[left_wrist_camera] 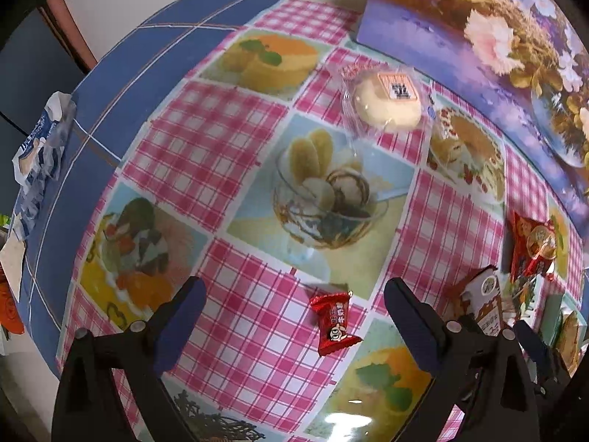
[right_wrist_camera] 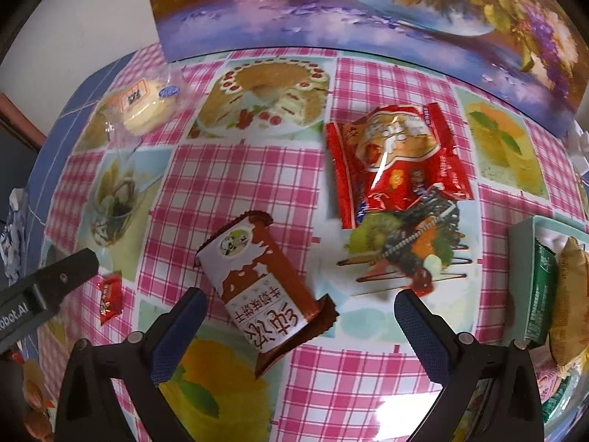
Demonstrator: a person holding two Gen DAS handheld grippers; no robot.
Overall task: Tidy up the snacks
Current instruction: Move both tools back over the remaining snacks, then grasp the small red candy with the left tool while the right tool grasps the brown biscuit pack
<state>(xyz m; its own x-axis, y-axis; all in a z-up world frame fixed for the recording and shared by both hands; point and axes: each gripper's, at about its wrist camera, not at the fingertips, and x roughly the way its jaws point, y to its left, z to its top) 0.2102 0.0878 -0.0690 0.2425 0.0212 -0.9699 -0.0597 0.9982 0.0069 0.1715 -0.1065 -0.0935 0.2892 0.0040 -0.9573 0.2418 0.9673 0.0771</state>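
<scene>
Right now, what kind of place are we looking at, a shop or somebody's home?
Most likely a home dining table. A glossy tablecloth printed with desserts and pink checks covers it, a flower painting leans at the back, and wrapped snacks lie loose: a red packet and a brown-and-white bar.

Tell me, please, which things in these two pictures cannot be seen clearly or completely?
- Teal box, right wrist view: cut off by the right edge; its contents are only partly shown.
- Small red candy, left wrist view: print too small to read.
- Blue-white wrapper, left wrist view: crumpled at the rim, contents unclear.
</scene>
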